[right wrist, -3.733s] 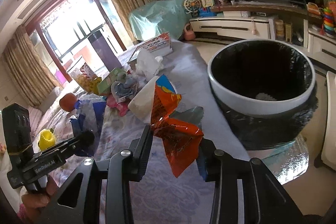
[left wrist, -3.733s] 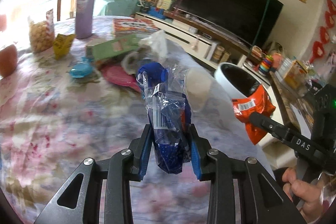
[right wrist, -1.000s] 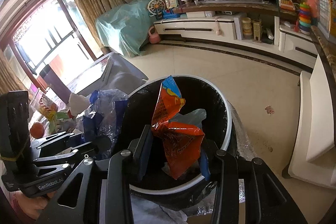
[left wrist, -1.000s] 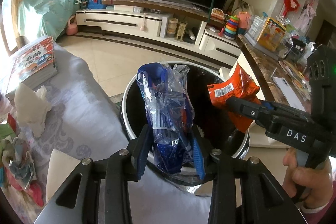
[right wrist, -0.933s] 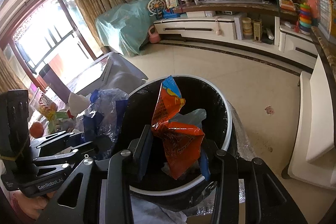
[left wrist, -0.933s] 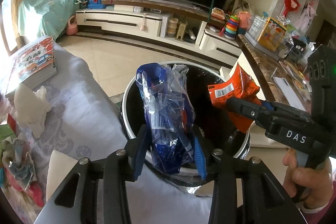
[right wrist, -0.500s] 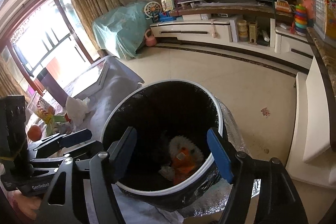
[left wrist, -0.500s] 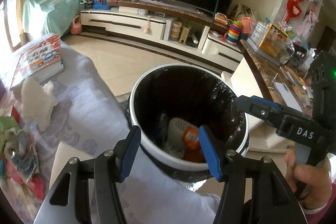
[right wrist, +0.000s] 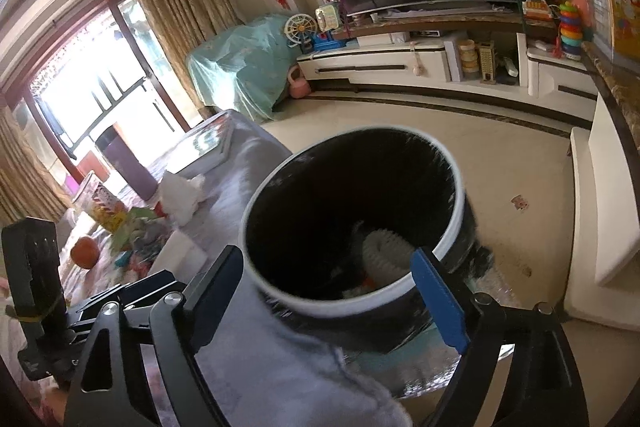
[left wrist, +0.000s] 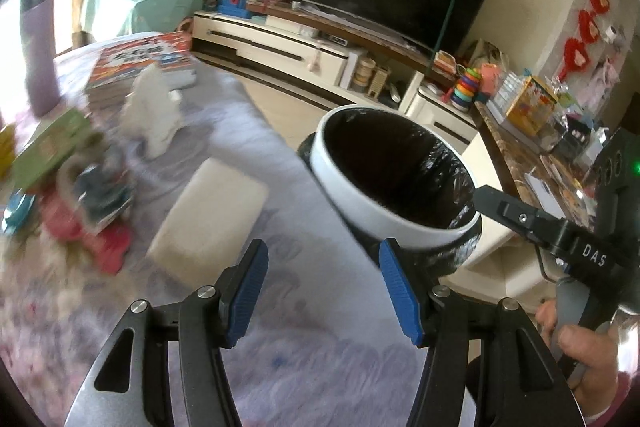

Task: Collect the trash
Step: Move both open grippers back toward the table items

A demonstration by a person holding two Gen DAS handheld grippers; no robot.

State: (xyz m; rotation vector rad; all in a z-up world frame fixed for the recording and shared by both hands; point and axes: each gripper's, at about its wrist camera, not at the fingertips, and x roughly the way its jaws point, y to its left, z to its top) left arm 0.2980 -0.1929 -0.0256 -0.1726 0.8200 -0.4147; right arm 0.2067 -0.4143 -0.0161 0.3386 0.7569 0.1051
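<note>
The white-rimmed bin (left wrist: 360, 211) with a black liner stands beside the cloth-covered table (left wrist: 280, 367). My left gripper (left wrist: 324, 283) is open and empty over the table edge, left of the bin. In the right wrist view my right gripper (right wrist: 332, 291) hangs over the bin's near rim (right wrist: 459, 187), its jaws opening with nothing between them. Deep in the bin lie a white ribbed piece (right wrist: 384, 253) and an orange scrap (right wrist: 368, 281). On the table remain a white crumpled tissue (left wrist: 154, 115), a flat white packet (left wrist: 208, 219) and a heap of colourful wrappers (left wrist: 96, 195).
Books (left wrist: 140, 63) and a purple bottle (left wrist: 38, 47) stand at the table's far side, with an orange fruit (right wrist: 84, 251) further back. A person's hand (left wrist: 576, 343) holds the right gripper (left wrist: 520, 217). A TV cabinet (right wrist: 400, 67) lines the far wall.
Both grippers opened and let go of the blue-clear bag and the orange wrapper, which fell into the bin. My left gripper then swung left toward the table; the right drew back slightly.
</note>
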